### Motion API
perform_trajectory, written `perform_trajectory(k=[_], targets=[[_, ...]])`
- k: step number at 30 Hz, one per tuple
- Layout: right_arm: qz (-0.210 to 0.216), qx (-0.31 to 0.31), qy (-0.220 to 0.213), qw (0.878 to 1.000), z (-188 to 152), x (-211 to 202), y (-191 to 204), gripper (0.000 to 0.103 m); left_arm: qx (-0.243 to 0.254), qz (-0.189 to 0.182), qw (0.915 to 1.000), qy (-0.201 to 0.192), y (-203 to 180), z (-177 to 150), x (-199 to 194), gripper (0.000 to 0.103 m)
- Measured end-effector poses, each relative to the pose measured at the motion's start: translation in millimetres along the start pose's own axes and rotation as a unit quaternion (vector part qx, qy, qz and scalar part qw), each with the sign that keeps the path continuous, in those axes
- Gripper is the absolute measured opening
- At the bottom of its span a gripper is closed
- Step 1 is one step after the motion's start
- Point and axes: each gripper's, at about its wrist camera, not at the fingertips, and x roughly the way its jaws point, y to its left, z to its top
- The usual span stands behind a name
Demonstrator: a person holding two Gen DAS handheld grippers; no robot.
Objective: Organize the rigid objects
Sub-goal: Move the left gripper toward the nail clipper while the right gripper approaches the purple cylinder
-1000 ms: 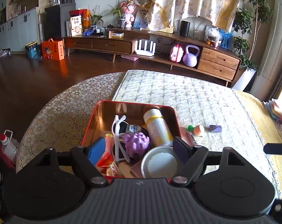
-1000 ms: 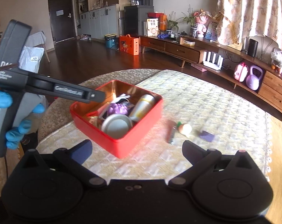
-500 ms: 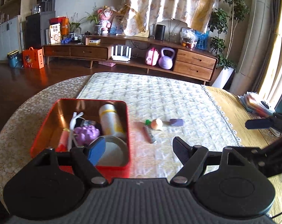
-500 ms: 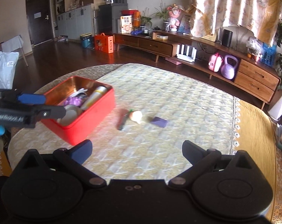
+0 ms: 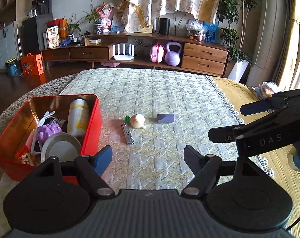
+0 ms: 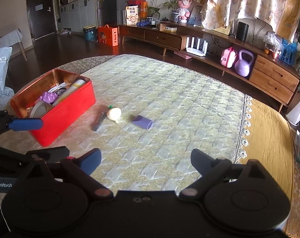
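So the red box (image 5: 91,130) sits at the left of the surface (image 5: 169,91), already loaded with a bottle (image 5: 77,119), a purple toy (image 5: 47,131) and a tape roll (image 5: 60,150). Three bits are left out on the cloth just right of it: a nail clipper (image 5: 127,134), a little radish toy (image 5: 137,120) touching its far end, and a purple block (image 5: 165,118) a bit further right.

Left tongs (image 5: 148,159) are wide open with nothing in them, same for the right tongs (image 6: 146,161).

My guess is the clipper goes next. It lies dead ahead of the left tongs, long axis running nearly straight away from them, so the fingers would close across its narrow width. The left looks a bit nearer to it, and the block sits more in front of the right.
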Motion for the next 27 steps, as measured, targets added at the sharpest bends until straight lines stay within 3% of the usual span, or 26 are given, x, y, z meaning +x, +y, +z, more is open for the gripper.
perform_trajectory(k=[10, 18, 27], targets=[[0.030, -0.021, 0.022, 0.999, -3.5, 40.6, -29.4, 0.086, -0.032, 0.041, 0.9987, -0.004, -11.6, 2.0, 40.8, 0.079], [0.052, -0.049, 0.026, 0.997, -0.4, 65.6, -41.1, 0.077, -0.058, 0.091, 0.9942, -0.006, -15.1, 3.8, 68.4, 0.059], [0.095, -0.102, 0.027, 0.990, 16.8, 92.6, -36.6, 0.063, -0.098, 0.124, 0.9873, -0.015, -3.4, 11.1, 89.4, 0.052]])
